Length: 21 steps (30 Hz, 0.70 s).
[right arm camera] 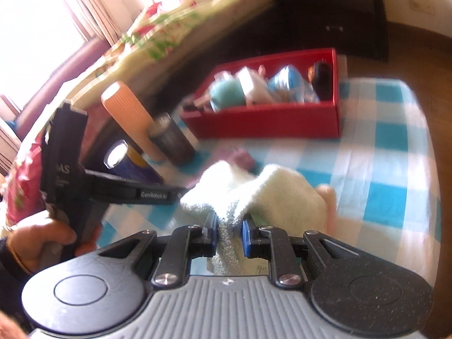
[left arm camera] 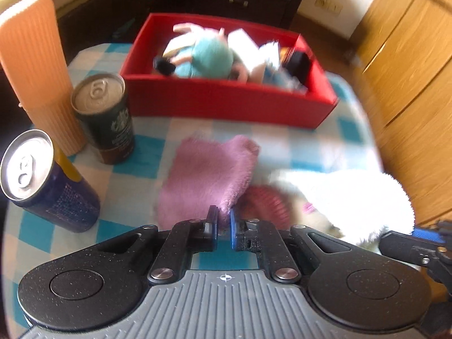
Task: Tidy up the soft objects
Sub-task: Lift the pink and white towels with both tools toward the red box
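Note:
A purple fuzzy cloth (left arm camera: 209, 178) lies on the blue-and-white checked table, and my left gripper (left arm camera: 224, 216) is shut on its near corner. Beside it sits a fluffy white cloth (left arm camera: 344, 197) over a red ribbed item (left arm camera: 265, 203). In the right wrist view my right gripper (right arm camera: 230, 223) is shut on the white cloth (right arm camera: 254, 192), which hangs lifted off the table. Behind stands a red box (left arm camera: 226, 101) holding a teal plush toy (left arm camera: 203, 56) and other soft items; the box (right arm camera: 265, 118) also shows in the right wrist view.
An orange ribbed cylinder (left arm camera: 36, 67), a dark green can (left arm camera: 104, 115) and a blue can (left arm camera: 45, 180) stand at the left. A wooden cabinet (left arm camera: 409, 56) lies to the right. A hand (right arm camera: 42, 240) holds the left gripper's handle. A bed with a floral cover (right arm camera: 169, 34) is behind.

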Available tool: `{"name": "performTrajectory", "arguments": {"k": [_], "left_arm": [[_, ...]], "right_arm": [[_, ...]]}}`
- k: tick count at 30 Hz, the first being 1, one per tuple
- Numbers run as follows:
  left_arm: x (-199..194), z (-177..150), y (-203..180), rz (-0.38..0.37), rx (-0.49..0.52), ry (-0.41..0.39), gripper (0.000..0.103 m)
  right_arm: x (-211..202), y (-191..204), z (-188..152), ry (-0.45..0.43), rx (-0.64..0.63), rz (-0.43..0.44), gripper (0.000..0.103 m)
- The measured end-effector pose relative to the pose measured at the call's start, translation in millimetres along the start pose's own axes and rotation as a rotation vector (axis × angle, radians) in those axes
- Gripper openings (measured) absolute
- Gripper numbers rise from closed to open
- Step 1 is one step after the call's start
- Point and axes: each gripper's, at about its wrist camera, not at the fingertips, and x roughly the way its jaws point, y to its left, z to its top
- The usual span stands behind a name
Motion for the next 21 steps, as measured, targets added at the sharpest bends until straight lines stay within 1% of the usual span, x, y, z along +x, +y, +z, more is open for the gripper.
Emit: {"name": "performTrajectory", "arguments": {"k": [2,6,8,11,14,18,21], "left_arm": [[-10.6,4.5,2.6,-0.056,-0.038,-0.029,0.004],[-24.9,12.8,1.8,-0.132,-0.084,-0.076,0.004],[-30.7,15.5,0.5,-0.152,-0.097,-0.098,0.004],[-35.6,21.2,1.2,-0.207,-0.13,-0.117,0.004],[-42.0,26.0,0.8,-0.222,-0.14,-0.142,0.004],[-48.1,32.0,0.5,-0.27,-0.159,-0.166,0.003],[-52.6,37.0,0.0,-0.292,-0.171,-0.183,0.004]], "right_arm": [[-8.9,1.8,5.6,-0.04,0.001,0.004,0.0],[-21.0,2.7,15.0,-0.096,0.004,0.003,0.0],[-24.1,1.4,17.9,-0.11,0.009,0.0,0.0],[-25.4,-0.9,20.5,-0.124,0.019,-0.009,0.0],[-26.2,-2.0,22.8,-0.138,0.023,-0.016,0.0],[-29.6,-1.7,27.3,-0.161,0.025,-0.014,0.0],[-30.6,-2.2,33.0,-0.176,0.029,-0.015,0.0]]}}
